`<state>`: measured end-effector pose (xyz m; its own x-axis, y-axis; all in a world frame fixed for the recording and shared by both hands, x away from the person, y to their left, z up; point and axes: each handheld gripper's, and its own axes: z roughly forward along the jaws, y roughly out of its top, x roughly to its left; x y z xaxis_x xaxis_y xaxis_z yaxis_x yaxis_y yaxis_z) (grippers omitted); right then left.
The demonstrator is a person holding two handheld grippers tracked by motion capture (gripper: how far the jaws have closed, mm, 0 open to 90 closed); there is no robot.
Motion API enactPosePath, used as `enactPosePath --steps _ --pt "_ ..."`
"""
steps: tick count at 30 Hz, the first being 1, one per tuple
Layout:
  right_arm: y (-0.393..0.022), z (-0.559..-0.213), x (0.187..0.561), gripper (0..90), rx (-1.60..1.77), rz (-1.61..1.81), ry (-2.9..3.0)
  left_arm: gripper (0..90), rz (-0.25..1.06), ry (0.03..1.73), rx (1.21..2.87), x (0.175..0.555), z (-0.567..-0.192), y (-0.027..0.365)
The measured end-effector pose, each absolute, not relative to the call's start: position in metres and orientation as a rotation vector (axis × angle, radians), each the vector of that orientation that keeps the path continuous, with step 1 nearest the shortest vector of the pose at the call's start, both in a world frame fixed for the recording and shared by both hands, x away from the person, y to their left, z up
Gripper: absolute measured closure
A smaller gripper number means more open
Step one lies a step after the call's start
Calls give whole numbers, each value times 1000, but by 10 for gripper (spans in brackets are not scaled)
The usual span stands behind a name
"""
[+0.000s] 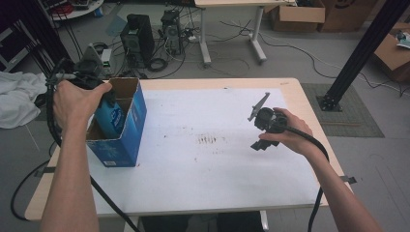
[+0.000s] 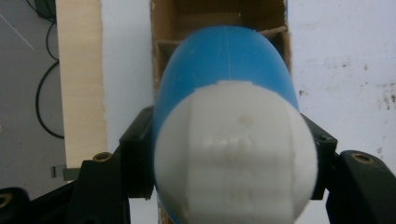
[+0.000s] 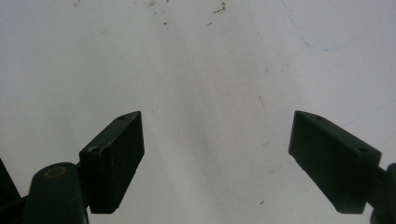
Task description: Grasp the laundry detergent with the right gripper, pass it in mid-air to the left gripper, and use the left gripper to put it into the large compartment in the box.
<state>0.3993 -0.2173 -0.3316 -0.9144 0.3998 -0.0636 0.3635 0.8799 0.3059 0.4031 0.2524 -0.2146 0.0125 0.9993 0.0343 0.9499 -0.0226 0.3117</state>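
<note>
At nine o'clock on the table, the left gripper (image 2: 229,154) clamps the blue bottle (image 1: 110,116) half inside the blue carton (image 1: 126,140); snagging an inner cardboard divider (image 2: 273,31) could topple it. The right gripper (image 3: 217,158) idles wide open, holding nothing

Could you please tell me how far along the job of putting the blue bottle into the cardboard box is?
Done: the left gripper is clamped on the blue bottle near its white cap and has it at the open top of the blue cardboard box. In hand: lowering it in. Left: seating and releasing it. The right gripper is open over the white table.
</note>
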Motion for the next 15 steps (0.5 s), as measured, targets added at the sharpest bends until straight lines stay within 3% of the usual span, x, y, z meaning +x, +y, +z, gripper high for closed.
enactPosePath --steps 15 --pt "-220 -337 398 183 606 417 2919 383 331 2074 2096 406 -250 249"
